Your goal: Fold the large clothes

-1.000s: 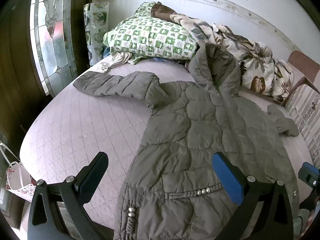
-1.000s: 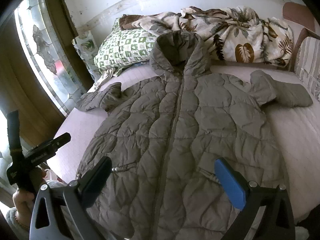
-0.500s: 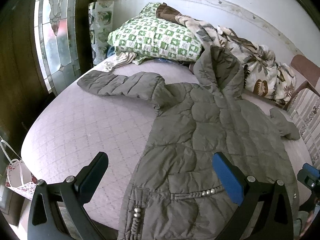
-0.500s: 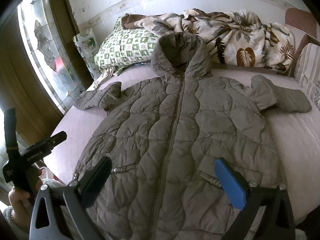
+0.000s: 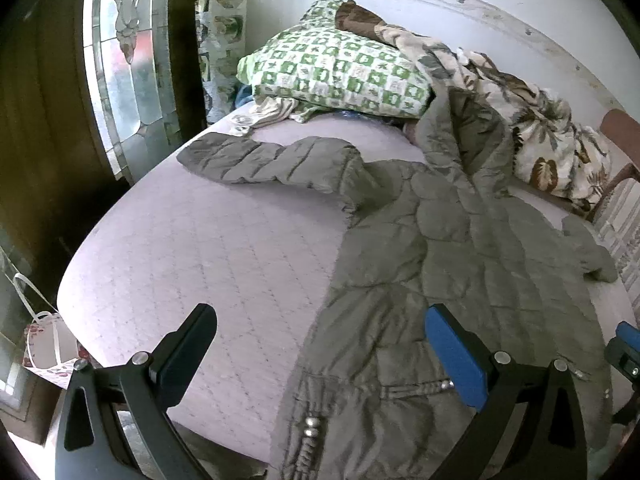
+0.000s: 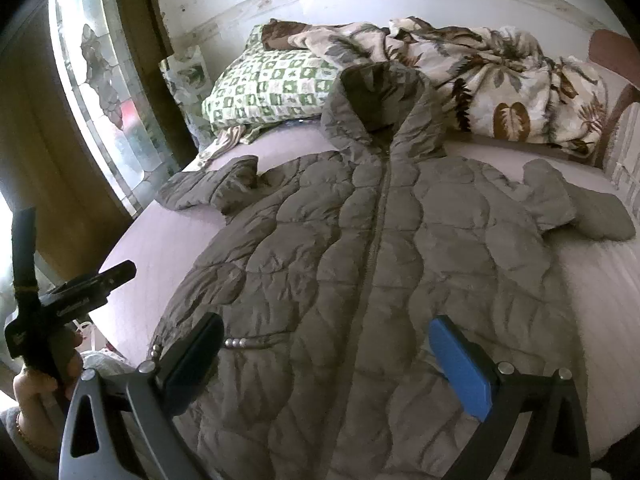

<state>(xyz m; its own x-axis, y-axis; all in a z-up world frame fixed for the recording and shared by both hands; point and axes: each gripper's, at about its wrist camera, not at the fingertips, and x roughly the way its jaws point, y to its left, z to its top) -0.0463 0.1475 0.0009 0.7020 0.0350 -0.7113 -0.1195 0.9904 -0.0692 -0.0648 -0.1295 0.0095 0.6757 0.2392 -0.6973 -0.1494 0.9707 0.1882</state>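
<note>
Coat (image 6: 360,264) – matt quilted cloth w/ metal snaps. Mattress (image 5: 208,264) – stitched fabric, dull. Gripper pads (image 6: 460,364) look smooth plastic.

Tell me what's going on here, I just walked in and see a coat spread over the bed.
A person holds a two-finger gripper in each hand over a grey quilted hooded jacket laid flat, zipped, on the bed. The sleeves lie out to either side, the hood toward the green checked pillow and leaf-print blanket. The left gripper and right gripper are both open, holding nothing. No fold is made yet.
</note>
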